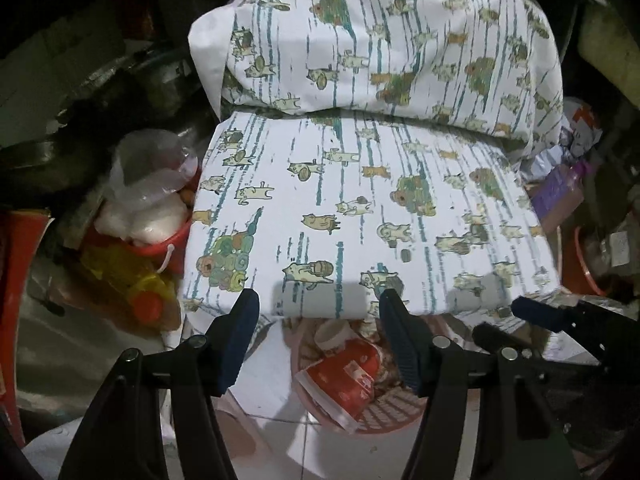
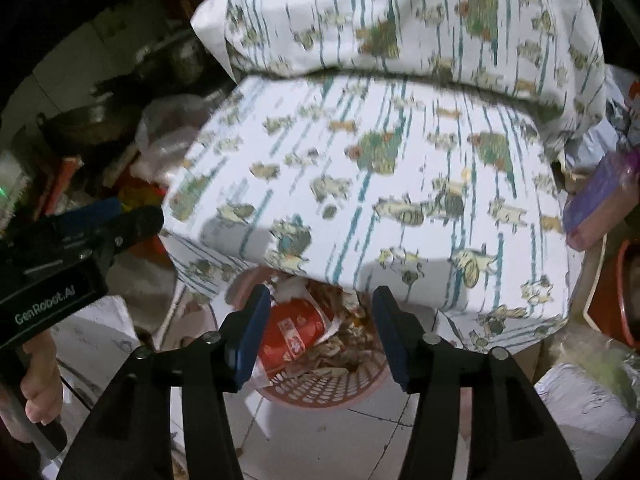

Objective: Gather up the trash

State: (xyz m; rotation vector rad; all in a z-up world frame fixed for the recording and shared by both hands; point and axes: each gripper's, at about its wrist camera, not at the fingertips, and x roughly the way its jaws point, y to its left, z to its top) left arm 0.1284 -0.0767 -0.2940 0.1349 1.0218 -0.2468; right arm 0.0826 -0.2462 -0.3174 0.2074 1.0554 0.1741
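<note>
A pink mesh trash basket (image 1: 384, 416) stands on the tiled floor, partly under a seat covered in cat-print cloth (image 1: 360, 208). It holds a red and white paper package (image 1: 344, 376) and other scraps. It also shows in the right wrist view (image 2: 320, 392), with the red package (image 2: 292, 332) inside. My left gripper (image 1: 320, 344) is open and empty above the basket. My right gripper (image 2: 320, 336) is open and empty above the basket too. The right gripper's fingers (image 1: 540, 316) show at the right of the left wrist view. The left gripper (image 2: 120, 220) shows at the left of the right wrist view.
A cat-print pillow (image 1: 380, 40) leans at the back of the seat. A red bucket (image 1: 160, 236) with white bags and a yellow bag (image 1: 132, 280) stand to the left. A purple box (image 1: 560, 192) and an orange-rimmed bin (image 1: 588, 268) are at the right.
</note>
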